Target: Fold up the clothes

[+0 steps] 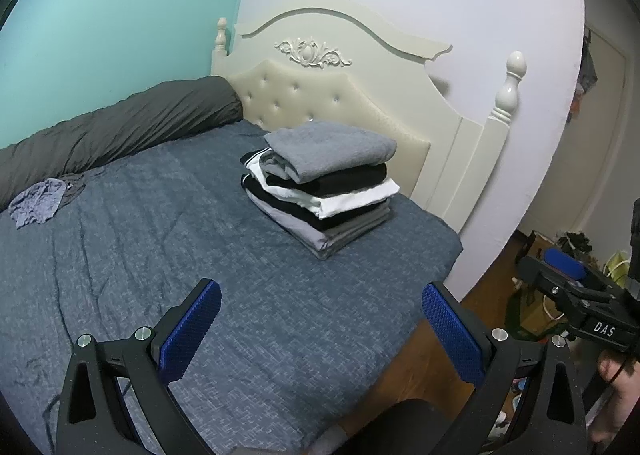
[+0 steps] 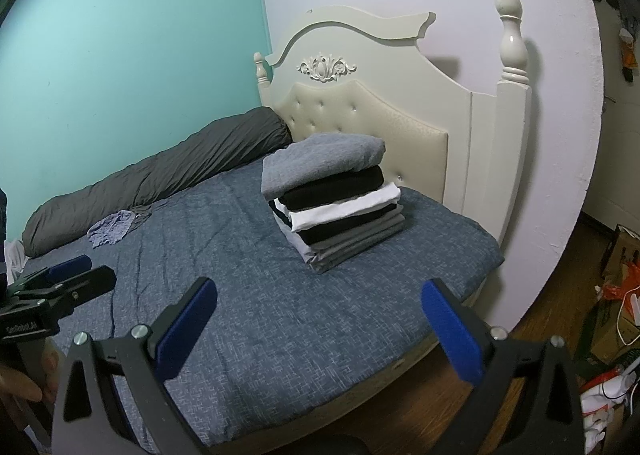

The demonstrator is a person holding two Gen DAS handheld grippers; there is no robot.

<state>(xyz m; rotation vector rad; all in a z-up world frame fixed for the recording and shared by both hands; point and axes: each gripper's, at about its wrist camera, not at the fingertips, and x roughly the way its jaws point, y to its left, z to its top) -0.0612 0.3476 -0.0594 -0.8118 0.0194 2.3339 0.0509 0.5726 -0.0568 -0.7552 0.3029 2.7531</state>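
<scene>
On bed (image 1: 240, 295): folded clothes stack (image 1: 324, 191), grey on top.

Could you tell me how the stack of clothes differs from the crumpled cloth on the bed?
The stack of clothes is neatly folded; the crumpled cloth lies bunched and unfolded. The stack holds several grey, black and white pieces near the headboard; the cloth is one bluish piece beside the dark bolster. Both rest on the blue bedspread.

Someone's bedroom at home: blue-sheeted bed (image 1: 200, 255) ahead of the claw, cream tufted wooden headboard (image 1: 344, 95) beyond, wood floor (image 2: 560, 295) rightward.
</scene>
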